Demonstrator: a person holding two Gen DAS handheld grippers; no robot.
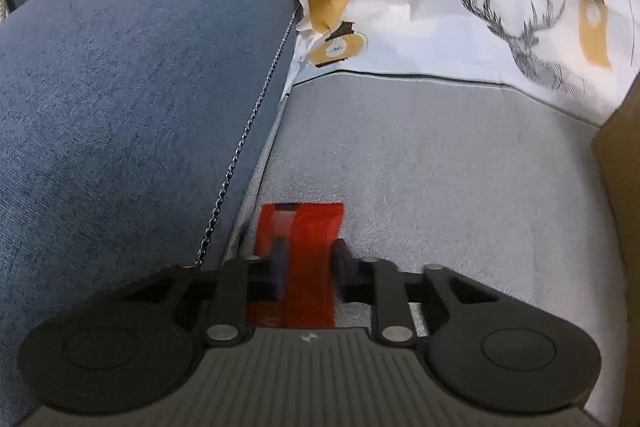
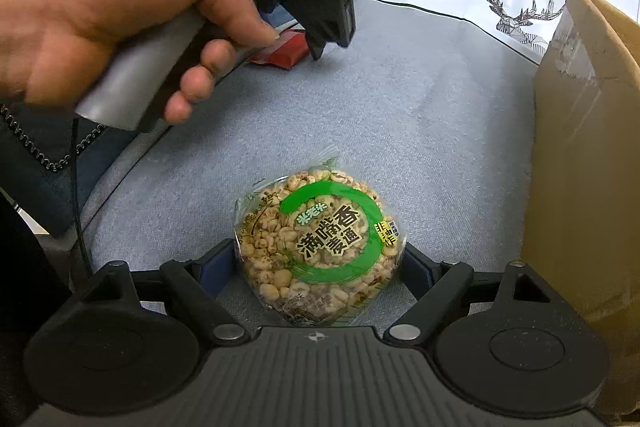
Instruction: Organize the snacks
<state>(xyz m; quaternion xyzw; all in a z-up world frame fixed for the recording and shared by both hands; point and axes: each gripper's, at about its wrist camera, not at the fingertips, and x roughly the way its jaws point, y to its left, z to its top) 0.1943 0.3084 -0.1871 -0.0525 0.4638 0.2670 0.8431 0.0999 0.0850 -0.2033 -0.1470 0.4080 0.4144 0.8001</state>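
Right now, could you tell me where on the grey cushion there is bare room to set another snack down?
The widest free patch is mid-cushion, bordered by the red packet at the back, the puffed-grain cake in front and the cardboard box. It is crowded along the blue armrest, where the left gripper is shut on the red packet.

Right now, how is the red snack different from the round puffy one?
The red packet is flat, oblong and plain red; the round puffed-grain cake sits in a clear wrapper with a green ring and printed writing. The left tool is pinched shut on the red packet, while the right tool stands wide around the grain cake. The red packet lies beside the blue cushion; the grain cake is nearer the cardboard box. Both rest on the grey fabric seat.
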